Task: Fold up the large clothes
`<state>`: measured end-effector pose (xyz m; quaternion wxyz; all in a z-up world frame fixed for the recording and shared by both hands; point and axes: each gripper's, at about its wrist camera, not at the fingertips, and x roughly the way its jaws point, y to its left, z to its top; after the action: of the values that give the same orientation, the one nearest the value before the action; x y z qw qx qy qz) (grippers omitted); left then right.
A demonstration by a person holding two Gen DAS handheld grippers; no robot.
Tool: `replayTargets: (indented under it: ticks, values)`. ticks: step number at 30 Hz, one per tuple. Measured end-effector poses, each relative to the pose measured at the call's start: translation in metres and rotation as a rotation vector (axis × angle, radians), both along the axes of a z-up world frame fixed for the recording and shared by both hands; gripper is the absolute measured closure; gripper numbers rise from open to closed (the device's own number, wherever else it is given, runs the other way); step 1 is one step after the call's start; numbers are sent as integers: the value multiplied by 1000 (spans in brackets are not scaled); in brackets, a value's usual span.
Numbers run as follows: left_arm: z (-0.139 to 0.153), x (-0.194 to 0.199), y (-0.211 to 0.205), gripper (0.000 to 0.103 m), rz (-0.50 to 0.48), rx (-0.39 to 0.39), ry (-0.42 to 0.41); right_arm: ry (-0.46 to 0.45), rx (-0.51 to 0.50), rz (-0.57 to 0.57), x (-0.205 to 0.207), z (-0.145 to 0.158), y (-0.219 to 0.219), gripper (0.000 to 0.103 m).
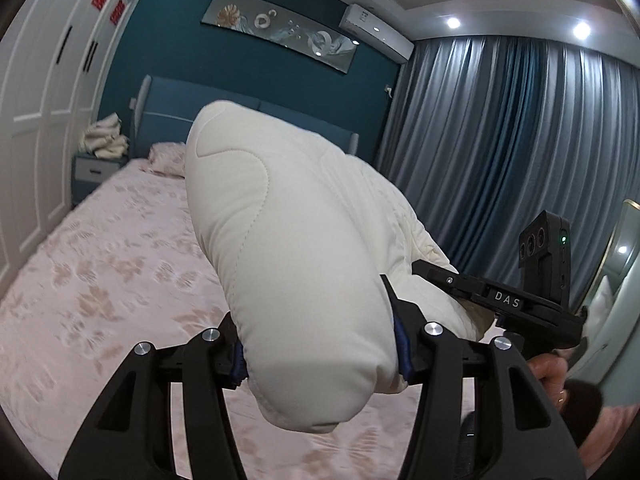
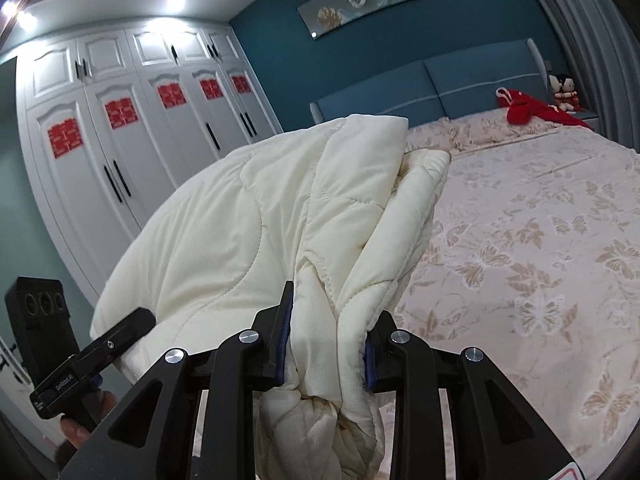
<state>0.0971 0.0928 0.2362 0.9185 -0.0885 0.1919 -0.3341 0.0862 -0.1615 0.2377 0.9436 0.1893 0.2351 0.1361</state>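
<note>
A thick cream quilted garment (image 1: 288, 240) is bunched into a fat roll and held up above the bed (image 1: 100, 264). My left gripper (image 1: 320, 344) is shut on one bulging end of it. My right gripper (image 2: 328, 340) is shut on several gathered layers of the same cream garment (image 2: 280, 216), which billows up and to the left in front of it. The right gripper also shows in the left wrist view (image 1: 436, 276), pressed into the garment just right of my left one. The left gripper shows at the lower left of the right wrist view (image 2: 120, 332).
The bed (image 2: 540, 240) has a pink butterfly-print sheet. A red garment (image 2: 532, 110) and dolls (image 2: 564, 90) lie by the blue headboard. A nightstand with folded cream cloth (image 1: 102, 140) stands by white wardrobes (image 2: 132, 128). Grey-blue curtains (image 1: 500, 152) hang at the far side.
</note>
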Motion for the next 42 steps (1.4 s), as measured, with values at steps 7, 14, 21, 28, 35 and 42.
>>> replayTargets:
  ticks: [7, 14, 21, 28, 35, 42]
  values:
    - [-47, 48, 13, 51, 26, 13, 60, 99, -31, -29, 43, -56, 9, 75]
    - [-102, 75, 8, 51, 29, 28, 142, 181, -65, -52, 61, -107, 7, 75]
    - [-154, 70, 0, 51, 20, 45, 230, 272, -132, -50, 59, -155, 11, 75]
    - [-222, 61, 16, 48, 41, 34, 421, 348, -160, -13, 53, -191, 25, 75]
    - [-185, 54, 20, 49, 56, -67, 373, 158, -176, -47, 48, -108, 19, 77]
    - [-144, 55, -2, 48, 26, -89, 219, 164, -235, -88, 51, -116, 1, 77]
